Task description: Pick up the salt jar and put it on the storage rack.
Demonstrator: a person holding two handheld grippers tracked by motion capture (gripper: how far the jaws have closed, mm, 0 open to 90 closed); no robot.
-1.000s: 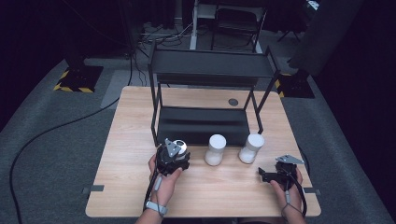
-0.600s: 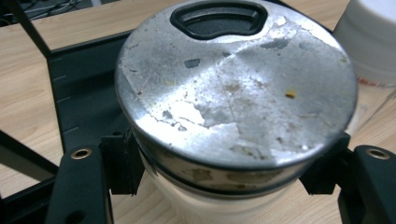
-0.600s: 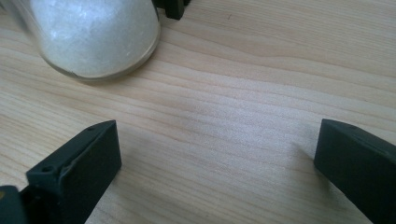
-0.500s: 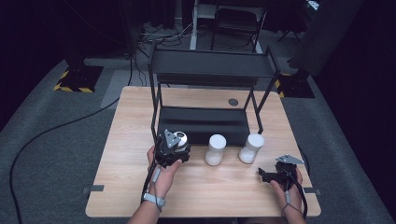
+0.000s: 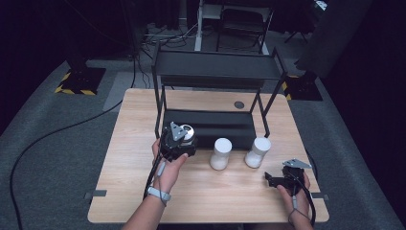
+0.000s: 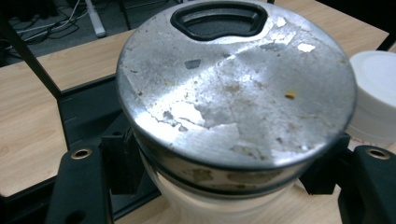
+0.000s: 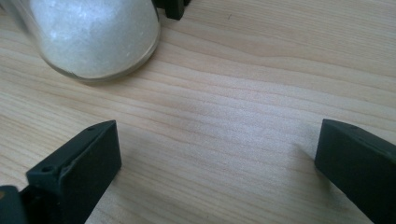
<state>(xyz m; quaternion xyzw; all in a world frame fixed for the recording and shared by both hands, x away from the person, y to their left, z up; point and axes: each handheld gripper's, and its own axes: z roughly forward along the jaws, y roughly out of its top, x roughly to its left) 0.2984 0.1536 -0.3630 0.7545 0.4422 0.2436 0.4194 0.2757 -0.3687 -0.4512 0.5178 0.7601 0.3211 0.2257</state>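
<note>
My left gripper (image 5: 178, 143) is shut on a white jar with a worn metal lid (image 6: 233, 88), held just in front of the black shelf rack's lower shelf (image 5: 210, 125). The jaws press its sides below the lid rim. Two white jars stand on the table: one in the middle (image 5: 220, 153) and one to its right (image 5: 257, 152). My right gripper (image 5: 273, 181) rests low near the table's front right, open, with bare wood between its jaws. A white jar's base (image 7: 93, 37) shows ahead of it at upper left.
The black two-tier rack (image 5: 218, 72) stands at the back of the wooden table (image 5: 129, 158). A small dark round disc (image 5: 239, 104) lies behind the lower shelf. Cables trail from both grippers toward the front edge.
My left gripper has carried the metal-lidded jar forward and slightly up toward the lower shelf. The right gripper has stayed where it was.
</note>
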